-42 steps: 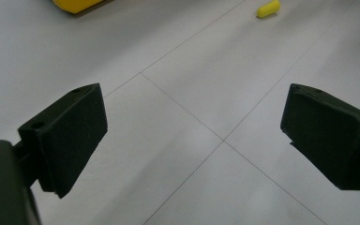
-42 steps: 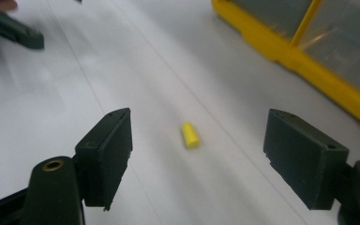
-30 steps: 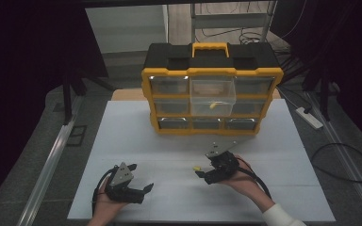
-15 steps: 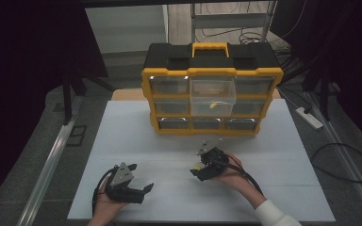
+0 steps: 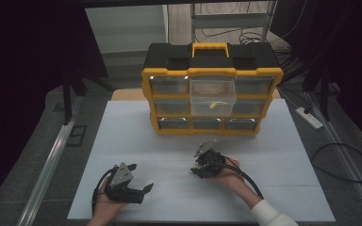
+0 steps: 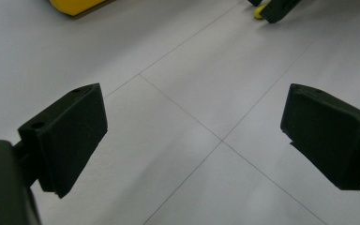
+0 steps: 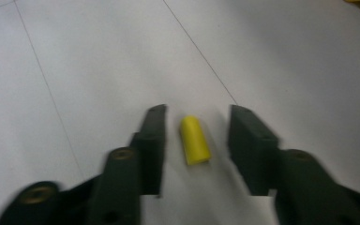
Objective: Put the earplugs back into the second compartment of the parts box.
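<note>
Peg (image 7: 195, 139) lies loose between my right tool (image 7: 197, 140) pads, jaws just closing, not yet pinching; off-centre squeeze could roll it away. Left tool (image 6: 194, 140) spread, idle.

A white table (image 5: 122, 136) with thin seam lines crossing its top carries a yellow and black drawer cabinet (image 5: 212, 89) at its far side, one clear drawer (image 5: 213, 96) pulled out. Nearer the front, a small yellow peg (image 7: 195, 139) lies flat on the white surface, well apart from the cabinet.
</note>
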### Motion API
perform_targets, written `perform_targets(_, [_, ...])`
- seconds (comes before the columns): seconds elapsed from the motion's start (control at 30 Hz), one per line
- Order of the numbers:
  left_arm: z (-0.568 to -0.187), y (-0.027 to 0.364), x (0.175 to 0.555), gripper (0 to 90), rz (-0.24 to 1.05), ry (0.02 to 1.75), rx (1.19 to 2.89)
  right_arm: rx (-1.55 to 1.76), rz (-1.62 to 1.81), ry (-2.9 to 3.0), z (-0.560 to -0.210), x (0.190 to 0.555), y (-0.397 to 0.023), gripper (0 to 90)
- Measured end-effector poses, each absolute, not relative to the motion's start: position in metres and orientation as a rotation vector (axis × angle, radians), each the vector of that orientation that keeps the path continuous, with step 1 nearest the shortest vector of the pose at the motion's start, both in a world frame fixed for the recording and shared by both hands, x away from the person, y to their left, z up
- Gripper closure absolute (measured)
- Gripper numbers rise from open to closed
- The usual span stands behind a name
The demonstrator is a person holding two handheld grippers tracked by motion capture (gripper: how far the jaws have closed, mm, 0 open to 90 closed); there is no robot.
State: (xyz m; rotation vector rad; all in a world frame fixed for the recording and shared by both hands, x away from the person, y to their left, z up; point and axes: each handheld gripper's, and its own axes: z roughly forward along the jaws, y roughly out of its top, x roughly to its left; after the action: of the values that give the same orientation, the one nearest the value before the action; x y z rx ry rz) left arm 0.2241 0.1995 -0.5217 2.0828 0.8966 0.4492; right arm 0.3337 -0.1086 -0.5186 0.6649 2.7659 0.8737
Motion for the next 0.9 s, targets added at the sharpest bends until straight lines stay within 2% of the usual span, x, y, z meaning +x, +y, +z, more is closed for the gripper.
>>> perform_targets(0.03, [-0.522, 0.199, 0.224, 7.6, 0.449, 0.897, 2.083, 0.665, 0.874, 2.766, -0.519, 0.334, -0.109, 63.6])
perform_targets(0.1, [-0.522, 0.199, 0.224, 7.6, 0.451, 0.895, 2.084, 0.682, 0.876, 2.776, -0.517, 0.334, -0.111, 78.5])
perform_targets(0.33, [-0.521, 0.200, 0.224, 7.6, 0.454, 0.896, 2.078, 0.670, 0.954, 2.743, -0.510, 0.330, -0.116, 79.7])
perform_targets(0.57, [-0.521, 0.200, 0.224, 7.6, 0.454, 0.896, 2.076, 0.671, 1.170, 2.590, -0.479, 0.316, -0.134, 80.0])
perform_targets(0.9, [-0.521, 0.200, 0.224, 7.6, 0.454, 0.895, 2.081, 0.699, 1.358, 2.471, -0.454, 0.308, -0.154, 80.1])
